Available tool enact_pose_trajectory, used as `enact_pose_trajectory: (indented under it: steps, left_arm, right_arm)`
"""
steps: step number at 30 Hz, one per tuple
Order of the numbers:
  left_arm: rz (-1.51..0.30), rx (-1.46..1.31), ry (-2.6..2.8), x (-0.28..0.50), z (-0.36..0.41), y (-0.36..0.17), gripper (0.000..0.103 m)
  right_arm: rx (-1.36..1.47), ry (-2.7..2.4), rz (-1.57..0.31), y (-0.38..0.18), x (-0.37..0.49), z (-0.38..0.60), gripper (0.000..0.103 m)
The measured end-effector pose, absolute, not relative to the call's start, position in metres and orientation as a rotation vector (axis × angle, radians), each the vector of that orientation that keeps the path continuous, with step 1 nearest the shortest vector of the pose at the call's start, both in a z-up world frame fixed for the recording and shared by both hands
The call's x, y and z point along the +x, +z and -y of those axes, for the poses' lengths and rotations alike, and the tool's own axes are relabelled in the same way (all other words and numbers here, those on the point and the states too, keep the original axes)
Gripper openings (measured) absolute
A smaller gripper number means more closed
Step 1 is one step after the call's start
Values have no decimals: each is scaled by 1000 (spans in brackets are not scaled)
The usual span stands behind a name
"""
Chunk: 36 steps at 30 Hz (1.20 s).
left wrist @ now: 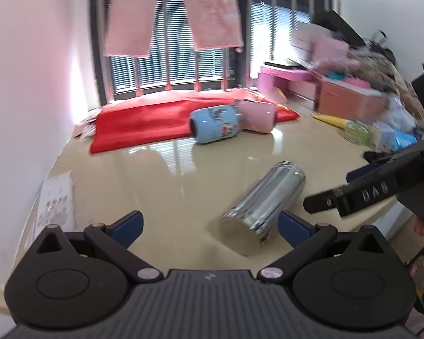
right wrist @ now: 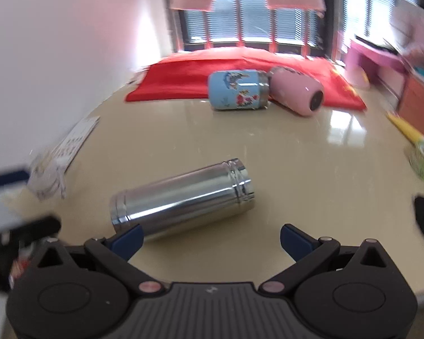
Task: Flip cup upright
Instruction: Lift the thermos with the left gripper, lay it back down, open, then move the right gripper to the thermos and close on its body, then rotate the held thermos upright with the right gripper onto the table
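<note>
The steel cup (right wrist: 183, 195) lay on its side on the beige table (right wrist: 311, 169), in the lower middle of the right wrist frame, one end toward the lower left and the ringed end toward the right. In the left wrist frame it sat lower right of centre (left wrist: 264, 206), flat end nearest the camera. Both grippers were spread wide and held nothing: the right gripper (right wrist: 212, 238) hung just short of the cup, its left pad overlapping the cup's near end in the picture; the left gripper (left wrist: 210, 224) had the cup just inside its right pad.

This looked like the approach step, with no grasp made. The next move would call for one gripper to straddle the cup's body, close, then swing it upright.

A blue cup (right wrist: 237, 89) and a pink cup (right wrist: 296, 90) also lay toppled, upper centre, at the edge of a red cloth (right wrist: 183, 73).
</note>
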<state>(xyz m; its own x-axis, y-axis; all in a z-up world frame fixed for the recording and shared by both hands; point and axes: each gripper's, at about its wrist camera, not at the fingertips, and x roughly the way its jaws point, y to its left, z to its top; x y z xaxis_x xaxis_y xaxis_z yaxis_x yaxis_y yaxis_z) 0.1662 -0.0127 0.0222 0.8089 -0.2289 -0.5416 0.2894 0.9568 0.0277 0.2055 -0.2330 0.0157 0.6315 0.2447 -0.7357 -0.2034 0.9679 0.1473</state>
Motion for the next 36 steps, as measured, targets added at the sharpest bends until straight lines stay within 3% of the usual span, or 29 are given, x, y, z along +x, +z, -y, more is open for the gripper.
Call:
enact_pose_trajectory:
  steps: [10, 16, 20, 24, 27, 31, 36]
  left_arm:
    - [-570, 70, -275, 168, -13, 10, 103]
    - [-601, 50, -283, 172, -20, -1, 103]
    - [-604, 37, -278, 171, -24, -5, 103]
    - [-617, 30, -269, 171, -27, -7, 103]
    - [-629, 38, -268, 171, -25, -8, 103]
    - [-645, 43, -272, 175, -19, -12, 103]
    - [-654, 35, -261, 180, -16, -14, 103]
  right_arm:
    - [228, 89, -888, 22, 222, 204, 103]
    - [383, -33, -1030, 0, 265, 195, 103]
    - [434, -91, -1107, -21, 289, 191, 91]
    - [270, 58, -1131, -19, 295, 180, 77]
    - [2, 187, -1165, -12, 297, 168, 73]
    - [-249, 258, -1194, -10, 297, 161, 72]
    - [-323, 312, -1194, -8, 295, 157, 72]
